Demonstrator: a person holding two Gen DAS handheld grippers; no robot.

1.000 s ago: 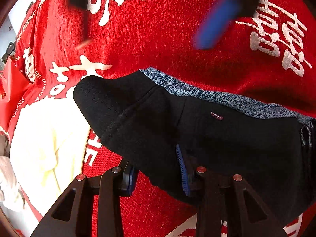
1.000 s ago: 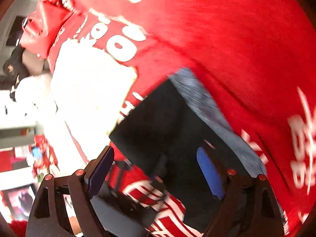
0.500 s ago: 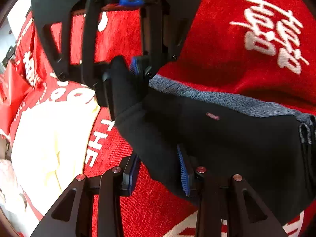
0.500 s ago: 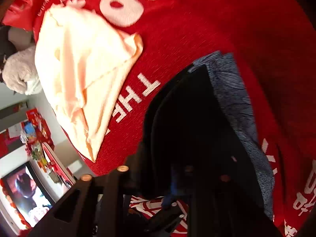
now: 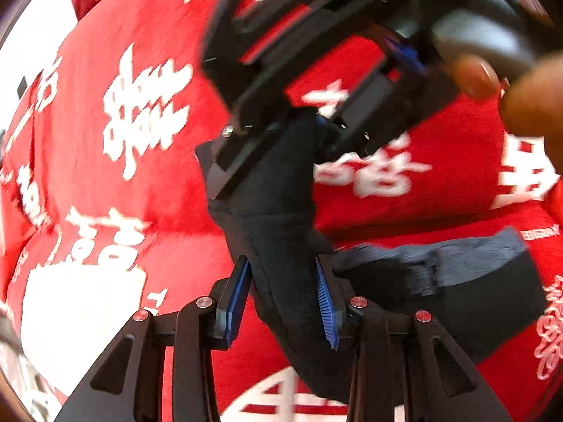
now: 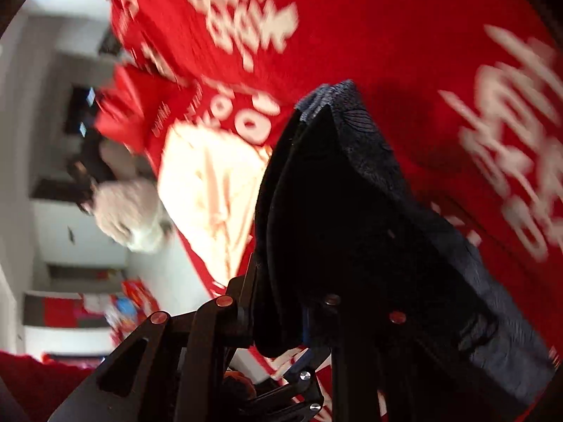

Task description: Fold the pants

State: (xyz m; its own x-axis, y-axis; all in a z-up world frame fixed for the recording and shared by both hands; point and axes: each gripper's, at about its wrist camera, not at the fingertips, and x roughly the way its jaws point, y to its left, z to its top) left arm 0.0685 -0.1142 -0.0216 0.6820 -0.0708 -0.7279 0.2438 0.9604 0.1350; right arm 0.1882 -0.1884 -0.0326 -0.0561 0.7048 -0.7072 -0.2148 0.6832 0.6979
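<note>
The black pants (image 5: pixel 281 263) with a grey patterned waistband (image 5: pixel 440 256) lie partly on a red cloth with white characters (image 5: pixel 116 112). My left gripper (image 5: pixel 283 299) is shut on a thick fold of the black fabric. My right gripper (image 5: pixel 316 130) shows at the top of the left wrist view, shut on the upper end of the same lifted fold. In the right wrist view the pants (image 6: pixel 352 228) fill the space between the fingers of my right gripper (image 6: pixel 281 309) and hang down, waistband (image 6: pixel 369 140) at the far edge.
A cream garment (image 6: pixel 211 183) lies on the red cloth left of the pants; it also shows in the left wrist view (image 5: pixel 77 316). A pale plush object (image 6: pixel 130 214) sits beyond it. A folded red item (image 6: pixel 130 112) lies at the cloth's far edge.
Both grippers have lifted the folded end of the pants off the cloth. The right gripper, which came in and closed on the fold half a second ago, now holds it higher.
</note>
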